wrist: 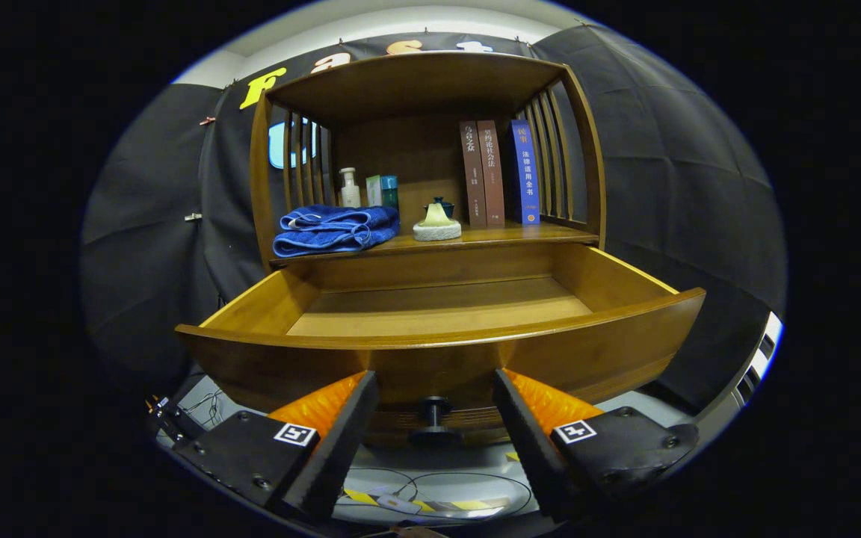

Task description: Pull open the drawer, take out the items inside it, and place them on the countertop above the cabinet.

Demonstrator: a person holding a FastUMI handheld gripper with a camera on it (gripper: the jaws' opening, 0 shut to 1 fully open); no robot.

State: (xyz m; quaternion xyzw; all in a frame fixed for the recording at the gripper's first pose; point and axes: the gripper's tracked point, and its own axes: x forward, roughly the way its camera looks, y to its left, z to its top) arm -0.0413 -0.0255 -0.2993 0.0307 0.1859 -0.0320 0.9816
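A wooden cabinet stands ahead with its drawer (438,359) pulled out toward me; the visible part of the drawer floor is bare wood. A dark round knob (433,409) sticks out from the drawer front. My gripper (434,392) is open, its two fingers standing either side of the knob without touching it. On the countertop (520,235) above the drawer lie a folded blue towel (335,228) and a pale round dish with a cream cloth (436,224), with a dark teapot (442,205) behind it.
At the back of the countertop stand a white pump bottle (349,187), a green box (383,190) and three upright books (496,173). Slatted sides and a top board enclose this shelf. Cables (430,493) lie on the floor under the drawer.
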